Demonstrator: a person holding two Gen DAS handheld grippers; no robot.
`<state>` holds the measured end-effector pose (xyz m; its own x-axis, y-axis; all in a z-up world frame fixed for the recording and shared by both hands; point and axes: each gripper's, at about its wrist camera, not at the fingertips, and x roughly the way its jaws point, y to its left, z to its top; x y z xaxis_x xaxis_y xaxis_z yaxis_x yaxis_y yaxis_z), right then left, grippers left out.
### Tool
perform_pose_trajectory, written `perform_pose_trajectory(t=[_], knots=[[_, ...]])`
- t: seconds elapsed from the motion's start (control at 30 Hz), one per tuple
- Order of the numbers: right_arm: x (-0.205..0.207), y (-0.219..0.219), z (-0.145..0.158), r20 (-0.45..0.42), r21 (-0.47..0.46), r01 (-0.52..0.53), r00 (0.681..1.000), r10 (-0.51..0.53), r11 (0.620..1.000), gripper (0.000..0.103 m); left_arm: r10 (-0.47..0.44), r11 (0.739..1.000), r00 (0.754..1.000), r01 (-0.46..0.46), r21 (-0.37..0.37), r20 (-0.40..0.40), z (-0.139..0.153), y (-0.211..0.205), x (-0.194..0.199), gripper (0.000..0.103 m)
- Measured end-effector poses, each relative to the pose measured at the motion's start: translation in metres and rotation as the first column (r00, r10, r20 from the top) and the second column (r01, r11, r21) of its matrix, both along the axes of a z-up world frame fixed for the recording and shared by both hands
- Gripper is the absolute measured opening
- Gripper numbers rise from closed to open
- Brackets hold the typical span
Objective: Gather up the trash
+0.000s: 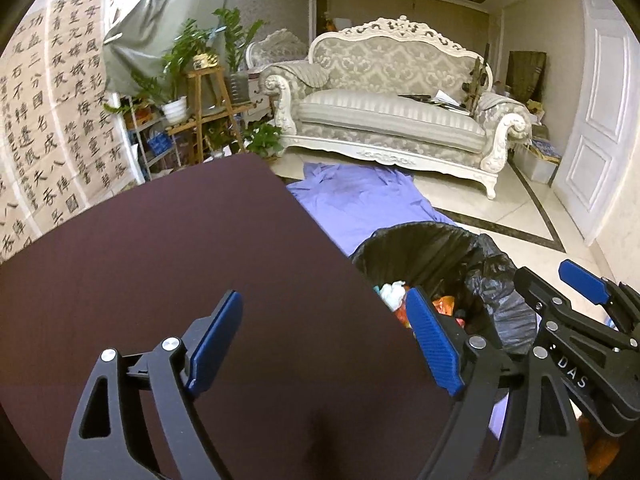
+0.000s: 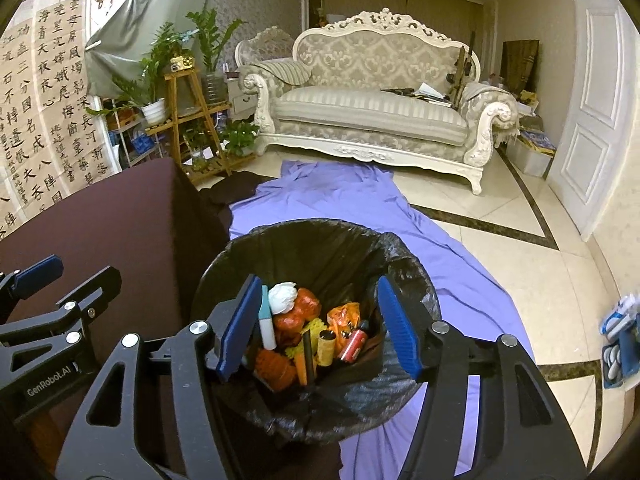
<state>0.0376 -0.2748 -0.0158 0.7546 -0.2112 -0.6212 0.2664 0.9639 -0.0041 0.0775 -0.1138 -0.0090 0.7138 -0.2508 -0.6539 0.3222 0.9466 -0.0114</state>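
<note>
Left claw spread wide over the dark bench, blue pads well apart, nothing between them. Right claw spread too — hanging directly above the trash bin, pads bare and pinching nothing. Seen from the left wrist as well, off at the right edge, black linkage and one blue pad showing.

Bin lined with a black bag, standing on the floor just beside the bench's corner, on a spread purple cloth. Plenty of trash inside already: a white crumpled tissue, orange wrappers, a yellow spongy piece, a white marker-like tube with a teal end, a dark stick, a small yellow cylinder, a red lighter-like item. Exact make of the smaller pieces hard to tell.

Bench top bare and dark brown where visible, filling the lower left of the left wrist view.

Behind all that — a cream carved sofa against the far wall, potted plants on a wooden stand to the left, calligraphy sheets hanging on the left wall, a white panelled door at right.
</note>
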Motion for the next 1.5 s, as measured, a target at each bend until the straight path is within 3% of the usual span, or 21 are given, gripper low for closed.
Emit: perform_pose_trajectory(t=[0.43, 1.5], knots=[[-0.033, 0.016, 0.01, 0.018, -0.01, -0.01, 1.0, 0.011, 1.0, 0.064, 0.06, 0.998, 0.998, -0.06, 0.008, 0.032, 0.005, 0.031, -0.031, 0.083], [-0.041, 0.024, 0.031, 0.036, -0.019, -0.019, 0.999, 0.02, 1.0, 0.064, 0.065, 0.998, 0.997, -0.065, -0.004, 0.048, 0.012, 0.036, -0.039, 0.083]])
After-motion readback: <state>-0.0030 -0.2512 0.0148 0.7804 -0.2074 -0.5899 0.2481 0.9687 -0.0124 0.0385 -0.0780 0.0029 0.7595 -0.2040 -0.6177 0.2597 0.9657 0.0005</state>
